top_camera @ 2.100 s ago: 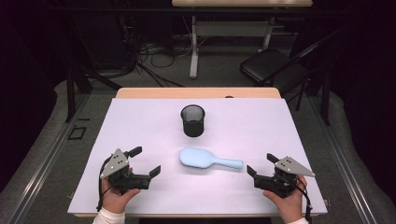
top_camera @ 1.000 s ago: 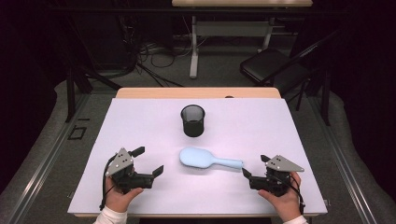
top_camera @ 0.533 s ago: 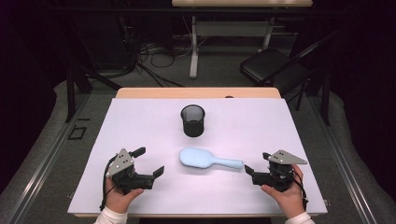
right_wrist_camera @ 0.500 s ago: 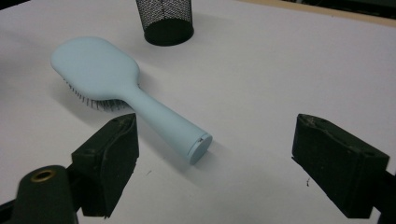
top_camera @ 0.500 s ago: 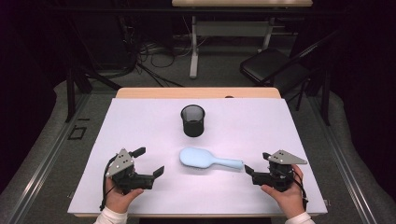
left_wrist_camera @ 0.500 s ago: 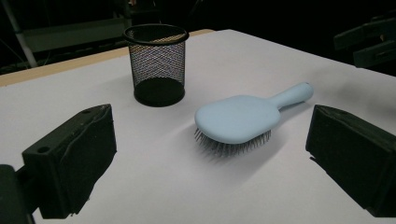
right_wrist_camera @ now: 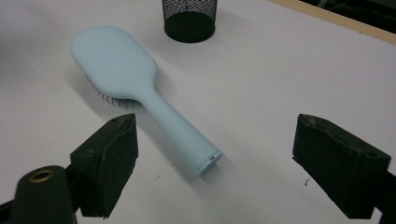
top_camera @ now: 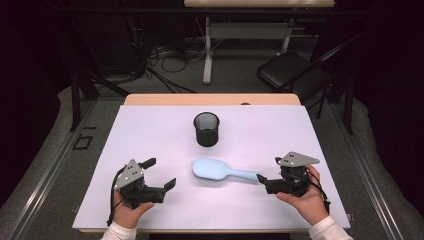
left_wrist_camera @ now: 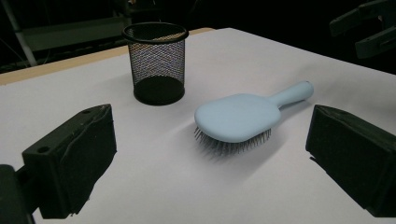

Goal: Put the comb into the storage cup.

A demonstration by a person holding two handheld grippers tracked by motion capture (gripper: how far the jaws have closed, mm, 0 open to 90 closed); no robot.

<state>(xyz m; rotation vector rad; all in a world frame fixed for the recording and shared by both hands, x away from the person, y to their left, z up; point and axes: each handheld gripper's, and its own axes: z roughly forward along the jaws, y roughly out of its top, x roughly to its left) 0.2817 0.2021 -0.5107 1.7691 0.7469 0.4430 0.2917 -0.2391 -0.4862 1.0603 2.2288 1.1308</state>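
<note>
1. Hairbrush [top_camera: 220, 171], pale blue, lies bristles-down on the white tabletop [top_camera: 150, 125], its paddle head toward the middle and its handle pointing at the right gripper [top_camera: 261, 181].
2. Just beyond the brush head stands a black mesh pen cup [top_camera: 206, 129], upright and apart from the brush.
3. Right gripper sits in the person's right hand [top_camera: 305, 197] at the near right of the tabletop, lying roughly level with its jaws aimed leftward at the handle's end. In the right gripper view the jaws stand wide apart, with the handle tip [right_wrist_camera: 205, 161] between their lines but touching neither; nothing is gripped.
4. Left gripper [top_camera: 160, 174] is held in the left hand [top_camera: 127, 210] at the near left, tilted so its jaws point toward the brush head from well apart. Its jaws are spread open and empty, framing the brush [left_wrist_camera: 238, 116] and the cup [left_wrist_camera: 155, 60] farther off.
</note>
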